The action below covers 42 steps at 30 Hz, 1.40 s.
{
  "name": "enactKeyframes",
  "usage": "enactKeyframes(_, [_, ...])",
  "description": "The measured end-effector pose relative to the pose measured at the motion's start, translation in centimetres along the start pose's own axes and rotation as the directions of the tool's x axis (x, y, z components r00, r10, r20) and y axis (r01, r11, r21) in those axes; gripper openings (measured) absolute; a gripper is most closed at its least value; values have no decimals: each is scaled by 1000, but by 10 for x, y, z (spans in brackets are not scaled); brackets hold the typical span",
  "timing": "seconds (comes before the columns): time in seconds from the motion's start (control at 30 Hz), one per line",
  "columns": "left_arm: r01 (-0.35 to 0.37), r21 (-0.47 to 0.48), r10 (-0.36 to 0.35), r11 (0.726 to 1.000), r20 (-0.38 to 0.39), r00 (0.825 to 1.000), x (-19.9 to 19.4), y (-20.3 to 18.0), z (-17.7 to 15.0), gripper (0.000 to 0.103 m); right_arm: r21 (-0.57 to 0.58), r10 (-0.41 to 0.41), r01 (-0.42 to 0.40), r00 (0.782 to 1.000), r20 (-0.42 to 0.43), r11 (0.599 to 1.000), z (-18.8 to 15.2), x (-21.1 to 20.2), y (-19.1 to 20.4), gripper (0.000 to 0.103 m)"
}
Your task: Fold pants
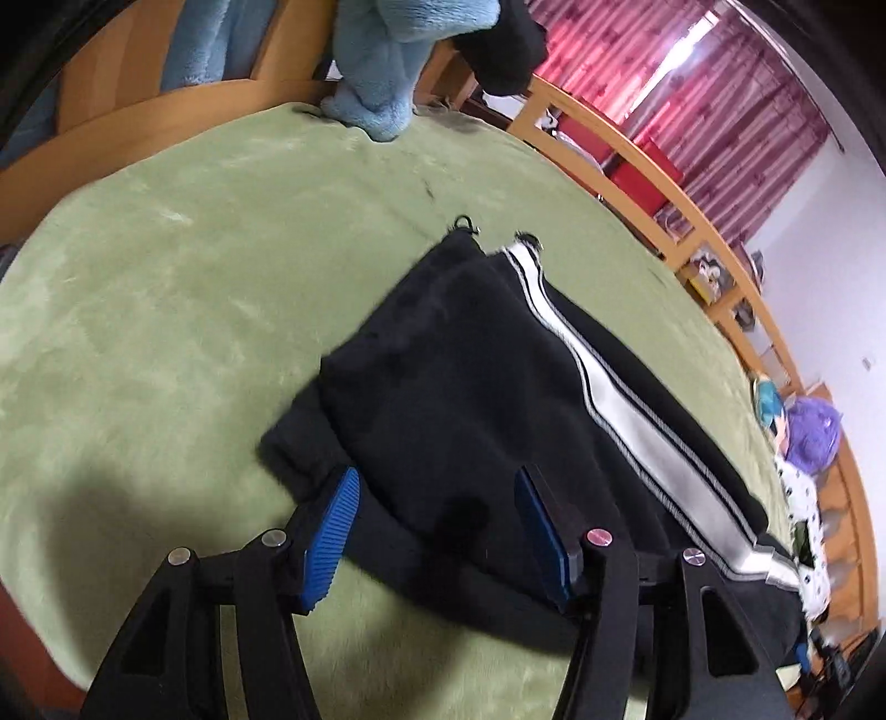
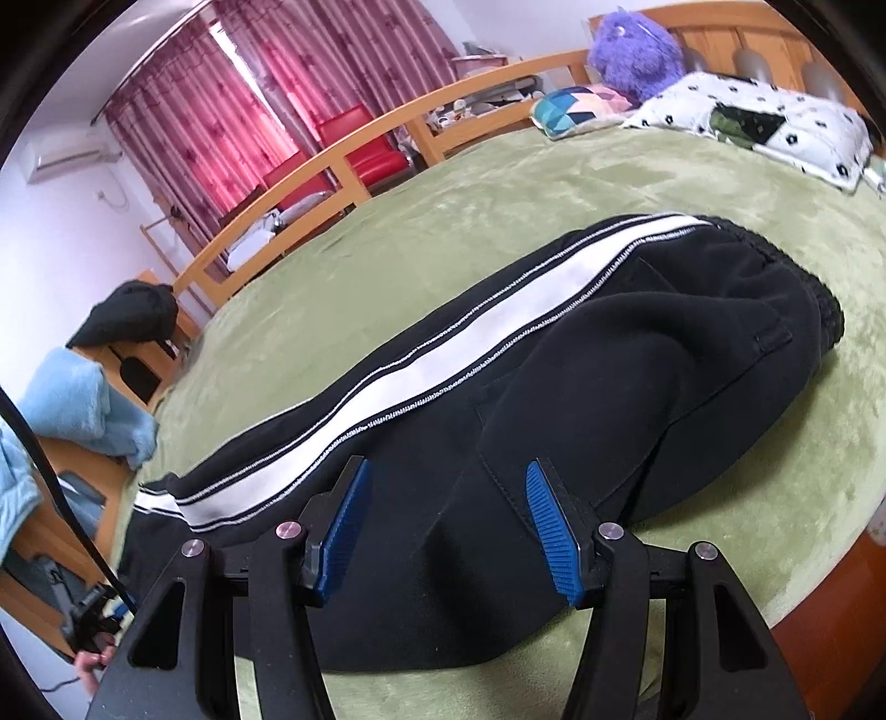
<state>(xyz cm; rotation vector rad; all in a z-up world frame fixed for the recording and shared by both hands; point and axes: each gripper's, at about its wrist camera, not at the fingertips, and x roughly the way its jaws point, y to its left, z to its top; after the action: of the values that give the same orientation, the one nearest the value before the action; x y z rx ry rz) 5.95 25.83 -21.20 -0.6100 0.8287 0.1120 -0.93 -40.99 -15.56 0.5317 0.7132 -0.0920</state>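
- A bedroom: a bed covered by a green plush blanket, with a wooden bed rail along its far side and pink-red curtains over a bright window beyond.
- The black track pants lie flat on the blanket, folded lengthwise, with a white side stripe edged in thin zigzag lines running their length.
- The left tongs stand wide apart, blue ribbed pads facing each other, holding nothing. They hang just over the near edge of the pants' lower leg; whether they touch the cloth cannot be told.
- From the left tongs, the leg cuffs lie ahead and the white stripe runs off to the right.
- The right tongs are also spread wide and hold nothing. They sit above the black cloth near the seat and thigh; contact cannot be judged.
- From the right tongs, the elastic waistband lies ahead and to the right, and the stripe passes ahead to the left.
- Beyond the waistband, a white patterned pillow, a colourful geometric cushion and a purple plush toy rest at the head of the bed.
- Far ahead of the left tongs, a light blue fleece garment hangs down onto the blanket's edge, with a black garment beside it.
- Red chairs stand behind the rail.
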Motion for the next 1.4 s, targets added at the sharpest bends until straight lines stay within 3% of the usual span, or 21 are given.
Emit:
enactKeyframes(0.17, [-39, -58, 39, 998, 3, 999, 20, 3, 14, 51, 17, -1, 2, 1000, -1, 1000, 1, 2, -2, 58])
enactKeyframes(0.2, [-50, -67, 50, 997, 6, 999, 23, 4, 16, 46, 18, -1, 1, 1000, 1, 1000, 1, 3, -1, 58])
enactKeyframes(0.27, [-66, -65, 67, 996, 2, 998, 23, 6, 19, 13, 17, -2, 2, 1000, -2, 1000, 1, 4, -1, 58])
enactKeyframes(0.53, [-16, -109, 13, 994, -25, 1000, -6, 28, -4, 13, -18, -17, 17, 1000, -8, 1000, 0, 5, 5, 58])
enactKeyframes(0.77, [-78, -84, 74, 993, -51, 996, -4, 21, -16, 16, -19, -18, 18, 1000, -17, 1000, 1, 6, 4, 58])
enactKeyframes(0.8, [-82, -85, 78, 993, -50, 996, -5, 20, -17, 18, -18, -18, 18, 1000, -19, 1000, 1, 7, 4, 58])
enactKeyframes(0.87, [-101, -96, 96, 990, -62, 993, -5, 21, -18, 37, -16, -19, 19, 1000, -21, 1000, 0, 7, 5, 58])
enactKeyframes(0.9, [-111, -102, 106, 989, -61, 993, -5, 22, -19, 40, -17, -19, 19, 1000, -20, 1000, 1, 7, 5, 58])
enactKeyframes(1.07, [-127, -97, 124, 987, -39, 992, 3, 24, -13, 42, -33, -31, 31, 999, -19, 999, 0, 8, 6, 58])
enactKeyframes(1.2, [-120, -133, 119, 984, -15, 993, 15, 28, -7, 38, -36, -32, 31, 999, -20, 999, 0, 9, 7, 58])
enactKeyframes(1.27, [-117, -138, 117, 983, -10, 993, 21, 26, -6, 22, -36, -34, 33, 999, -16, 999, -1, 9, 7, 58])
enactKeyframes(1.4, [-109, -142, 112, 984, 10, 994, 15, 23, -3, 12, -43, -43, 43, 999, -16, 998, -1, 11, 11, 58])
